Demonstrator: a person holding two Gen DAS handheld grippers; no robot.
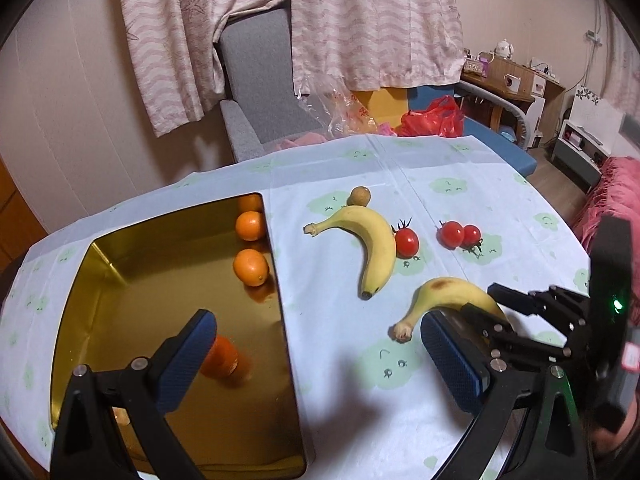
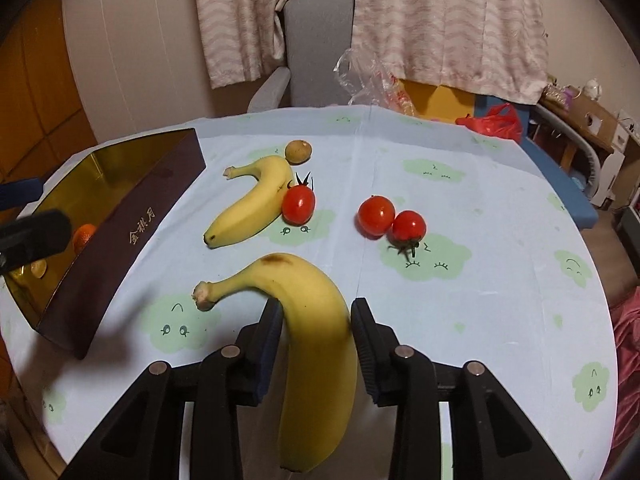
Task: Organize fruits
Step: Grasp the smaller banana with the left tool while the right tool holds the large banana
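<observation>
From the left wrist view, the left claw [image 1: 316, 360] is spread wide open low in the frame, holding nothing. One blue pad [image 1: 186, 356] hangs over the gold box [image 1: 100, 280] at lower left. A blurry orange [image 1: 224, 358] shows just by that pad, inside the box. Two more oranges [image 1: 250, 266] sit along the box's right wall, further up. In the middle of the frame a banana [image 1: 376, 252] lies on the light blue tablecloth [image 1: 352, 380], with a small brown fruit [image 1: 359, 196] touching its top and a red tomato [image 1: 407, 242] touching its right side. Two more tomatoes [image 1: 460, 234] sit together a bit to the right. At lower right, the right claw [image 1: 480, 316] is around a second banana [image 1: 444, 296].

From the right wrist view, the right claw sits low in the middle, and its two pads [image 2: 272, 336] are on either side of the second banana, touching it or very nearly. The banana still lies on the cloth. The box is at the left edge, with an orange showing inside. The other banana, the brown fruit and the three tomatoes lie in the middle of the frame.
</observation>
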